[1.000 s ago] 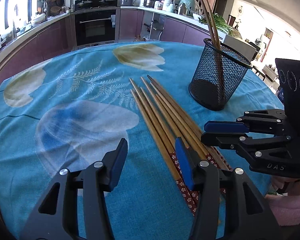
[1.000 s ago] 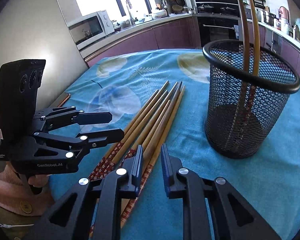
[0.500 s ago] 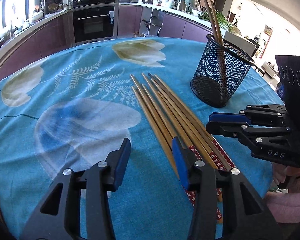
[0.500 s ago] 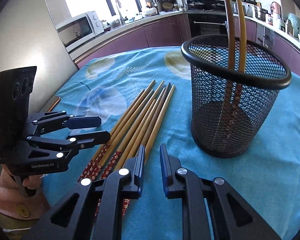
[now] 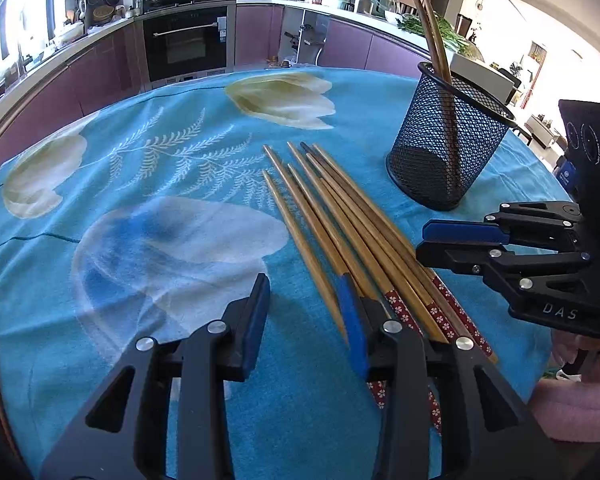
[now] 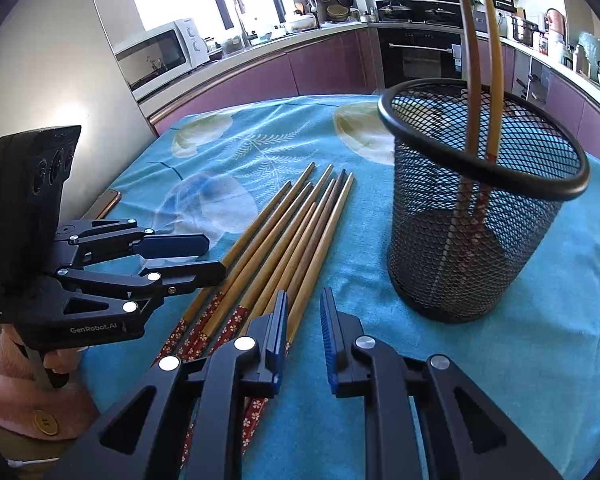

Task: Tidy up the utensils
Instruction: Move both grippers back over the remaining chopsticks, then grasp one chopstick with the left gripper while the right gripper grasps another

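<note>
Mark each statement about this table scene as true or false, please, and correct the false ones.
1. Two chopsticks stand in the mesh cup. True.
2. The mesh cup lies on its side. False: it stands upright on the tablecloth.
3. The loose chopsticks lie side by side on the tablecloth. True.
4. The right gripper holds a chopstick in the air. False: nothing is between its pads; the chopsticks lie beside it.
5. The left gripper is clamped on the cup's rim. False: it hovers at the loose chopsticks, jaws closing, nothing gripped.
</note>
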Motion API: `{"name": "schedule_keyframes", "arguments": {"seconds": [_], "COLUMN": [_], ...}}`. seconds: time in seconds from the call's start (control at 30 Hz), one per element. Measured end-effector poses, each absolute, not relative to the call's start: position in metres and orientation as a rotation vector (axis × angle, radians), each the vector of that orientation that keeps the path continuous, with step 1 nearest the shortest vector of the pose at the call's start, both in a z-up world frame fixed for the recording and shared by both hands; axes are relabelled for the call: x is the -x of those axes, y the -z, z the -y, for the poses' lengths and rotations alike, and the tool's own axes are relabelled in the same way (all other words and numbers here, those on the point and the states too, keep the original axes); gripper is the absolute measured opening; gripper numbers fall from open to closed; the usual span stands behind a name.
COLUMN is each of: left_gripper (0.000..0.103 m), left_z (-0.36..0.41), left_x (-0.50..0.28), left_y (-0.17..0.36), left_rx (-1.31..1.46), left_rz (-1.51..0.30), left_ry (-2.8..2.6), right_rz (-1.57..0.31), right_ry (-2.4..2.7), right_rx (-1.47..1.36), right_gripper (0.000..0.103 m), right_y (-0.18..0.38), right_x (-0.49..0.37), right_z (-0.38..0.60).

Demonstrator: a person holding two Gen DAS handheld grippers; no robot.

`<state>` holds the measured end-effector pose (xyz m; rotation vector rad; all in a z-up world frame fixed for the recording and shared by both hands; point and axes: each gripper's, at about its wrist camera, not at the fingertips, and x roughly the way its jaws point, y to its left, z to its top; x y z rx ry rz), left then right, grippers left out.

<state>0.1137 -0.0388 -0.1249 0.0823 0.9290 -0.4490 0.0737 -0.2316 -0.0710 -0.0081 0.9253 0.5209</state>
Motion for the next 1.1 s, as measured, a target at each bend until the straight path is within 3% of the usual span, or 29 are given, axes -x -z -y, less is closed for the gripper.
{"name": "schedule_keyframes", "arguments": {"seconds": [0.6, 0.77, 0.9, 1.1], "left_gripper": [0.029, 0.013, 0.009, 0.007], "left_z": [0.045, 0.043, 0.04, 0.033], "left_x": [-0.128, -0.131, -0.13, -0.122], "left_y": [0.127, 0.128, 0.127, 0.122], "left_rx": [-0.079, -0.043, 0.0, 0.034], "left_rz": [-0.938, -0.944, -0.939, -0.921], "left_ry": [0.436, 0.427, 0.413, 0.409], "right_rz": [-0.914, -0.911, -0.916, -0.877], "right_ry": [-0.438, -0.424, -0.426, -0.45], "right_rx": [0.057, 0.011, -0.056, -0.101], "right_gripper": [0.021, 0.012, 0.006, 0.006], "right_y": [0.076, 0.077, 0.077, 0.067], "right_x": [-0.082, -0.084, -0.085, -0.08], "right_z": [0.224, 0.229, 0.237, 0.246]}}
